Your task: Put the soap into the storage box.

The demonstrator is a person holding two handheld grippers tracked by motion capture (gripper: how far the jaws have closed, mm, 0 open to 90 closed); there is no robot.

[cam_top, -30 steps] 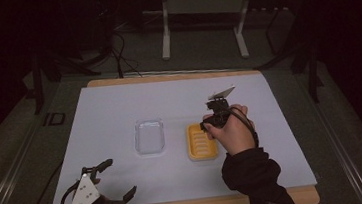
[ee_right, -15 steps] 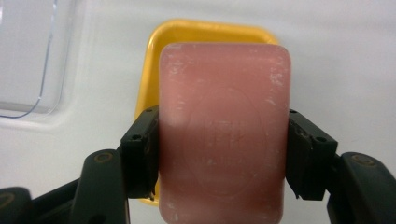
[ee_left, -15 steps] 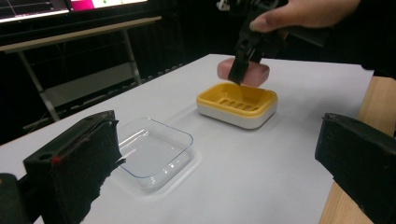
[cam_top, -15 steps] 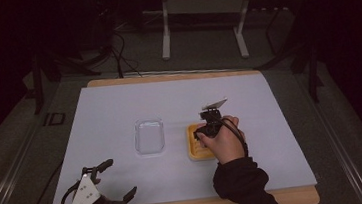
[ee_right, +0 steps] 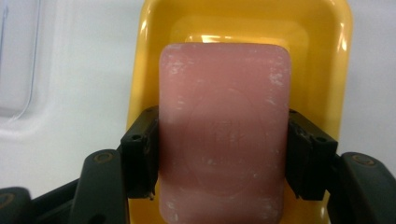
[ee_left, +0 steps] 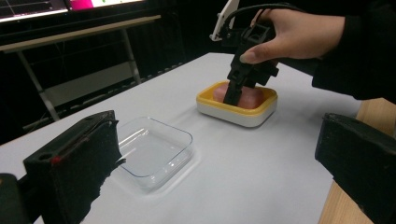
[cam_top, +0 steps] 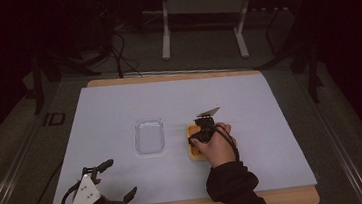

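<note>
In the yellow soap dish [ee_right: 236, 28], with the right gripper [ee_right: 224, 154] jaws pressed flat against the pink soap bar [ee_right: 224, 135] sides: squeeze evenly, lift straight (left gripper [cam_top: 104, 189] spread, idle near the surface [cam_top: 269, 98] edge).

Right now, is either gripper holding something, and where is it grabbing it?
The right gripper holds the pink soap bar by its two long sides, inside the yellow dish. The left gripper is open, holding nothing.
</note>
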